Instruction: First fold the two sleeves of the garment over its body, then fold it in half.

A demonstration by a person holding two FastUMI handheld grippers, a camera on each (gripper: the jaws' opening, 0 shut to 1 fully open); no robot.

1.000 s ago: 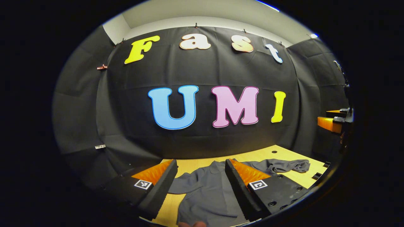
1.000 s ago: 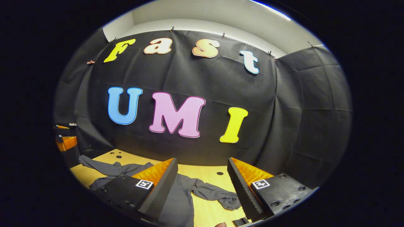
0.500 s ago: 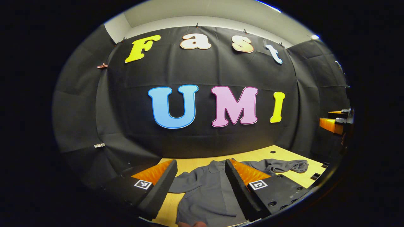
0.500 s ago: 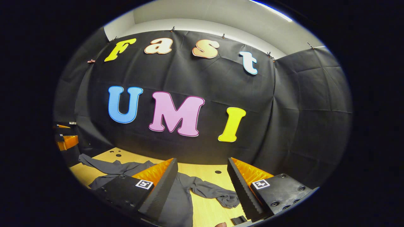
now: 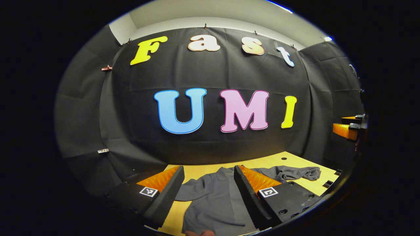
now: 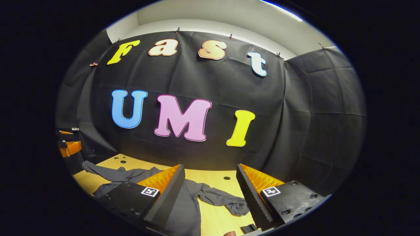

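The dark grey cloth garment (image 5: 213, 203) is lying spread on the pale wooden worktop (image 5: 203, 170), collar toward the back edge, both sleeves still unfolded. The left tool (image 5: 209, 178) and right tool (image 6: 210, 178) are hovering released above it. The crumpled right sleeve (image 6: 223, 201) is lying directly under the right tool, the nearer one.

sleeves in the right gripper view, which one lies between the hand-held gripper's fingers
The crumpled sleeve that trails out on the wooden table, ending in a bunched cuff between the open right hand-held gripper fingers. The other sleeve stretches away at far left.
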